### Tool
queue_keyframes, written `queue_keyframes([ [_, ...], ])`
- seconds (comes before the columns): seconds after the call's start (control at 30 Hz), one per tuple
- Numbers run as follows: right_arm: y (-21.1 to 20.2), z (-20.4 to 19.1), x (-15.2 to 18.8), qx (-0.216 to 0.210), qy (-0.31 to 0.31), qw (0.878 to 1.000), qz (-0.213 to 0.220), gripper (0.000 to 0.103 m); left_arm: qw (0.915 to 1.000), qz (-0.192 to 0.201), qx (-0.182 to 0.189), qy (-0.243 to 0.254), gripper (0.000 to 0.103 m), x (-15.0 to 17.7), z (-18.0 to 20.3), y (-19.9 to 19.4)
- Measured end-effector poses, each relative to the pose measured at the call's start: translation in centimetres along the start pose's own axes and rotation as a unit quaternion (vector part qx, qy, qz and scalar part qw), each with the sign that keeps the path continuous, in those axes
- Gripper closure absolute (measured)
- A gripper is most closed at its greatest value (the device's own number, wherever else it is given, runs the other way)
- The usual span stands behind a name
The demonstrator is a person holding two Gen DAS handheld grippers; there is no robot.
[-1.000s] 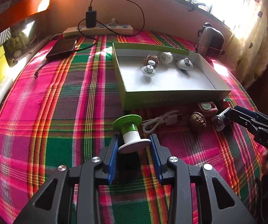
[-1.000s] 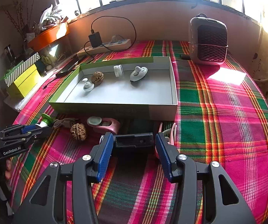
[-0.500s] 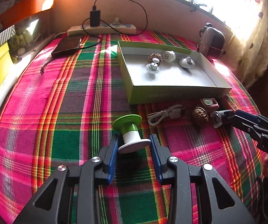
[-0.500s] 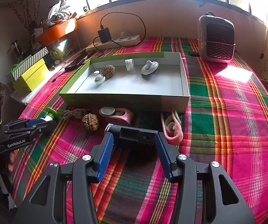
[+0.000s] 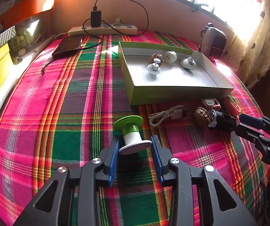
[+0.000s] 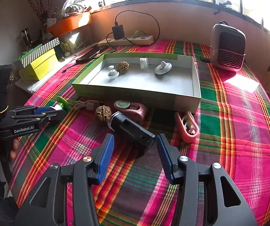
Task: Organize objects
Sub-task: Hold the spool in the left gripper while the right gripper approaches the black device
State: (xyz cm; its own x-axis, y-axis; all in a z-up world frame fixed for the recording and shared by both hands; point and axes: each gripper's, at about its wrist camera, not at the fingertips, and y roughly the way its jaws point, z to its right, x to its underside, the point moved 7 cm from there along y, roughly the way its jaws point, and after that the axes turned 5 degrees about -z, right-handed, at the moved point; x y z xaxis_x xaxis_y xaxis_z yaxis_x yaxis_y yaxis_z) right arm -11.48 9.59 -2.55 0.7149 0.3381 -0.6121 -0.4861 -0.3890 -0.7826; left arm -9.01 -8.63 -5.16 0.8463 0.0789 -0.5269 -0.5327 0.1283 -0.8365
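A spool (image 5: 130,133) with a green top and white base lies across my left gripper (image 5: 135,141), whose blue pads press its white flange. The same spool (image 6: 62,101) and left gripper (image 6: 59,111) show at the left of the right wrist view. A black device (image 6: 129,128) with a silver-ringed end lies slanted on the plaid cloth. My right gripper (image 6: 134,138) stands open around its near end, which meets the right pad while the left pad is clear. A green-sided box (image 6: 135,96) behind holds a walnut, a small white jar and two white knobbed pieces.
In front of the box lie a walnut (image 6: 103,113), a white cable (image 5: 165,114), a pink case (image 6: 133,109) and a pink clip (image 6: 188,128). A small heater (image 6: 228,47) stands at the back right. A power strip (image 6: 127,40) runs along the wall, with yellow boxes (image 6: 40,66) at the left.
The black device has swung from lying crosswise between my right pads to a slant, its ringed end toward the walnut. The spool stays in my left grip.
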Motion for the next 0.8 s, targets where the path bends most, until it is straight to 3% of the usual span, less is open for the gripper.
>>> queue_keyframes([
  [0.4, 2.4, -0.2, -1.3, -0.015, -0.056, 0.998, -0.019, 0.054, 1.0, 0.0, -0.005, 0.0, 0.072, -0.1, -0.1, 0.0],
  [0.67, 2.5, -2.0, -0.3, -0.046, -0.084, 0.995, -0.039, 0.054, 1.0, 0.0, -0.004, 0.0, 0.072, -0.1, -0.1, 0.0],
  [0.8, 3.0, -2.3, -0.1, -0.041, -0.087, 0.994, -0.044, 0.054, 1.0, 0.001, -0.004, -0.002, 0.072, -0.2, -0.1, 0.1],
])
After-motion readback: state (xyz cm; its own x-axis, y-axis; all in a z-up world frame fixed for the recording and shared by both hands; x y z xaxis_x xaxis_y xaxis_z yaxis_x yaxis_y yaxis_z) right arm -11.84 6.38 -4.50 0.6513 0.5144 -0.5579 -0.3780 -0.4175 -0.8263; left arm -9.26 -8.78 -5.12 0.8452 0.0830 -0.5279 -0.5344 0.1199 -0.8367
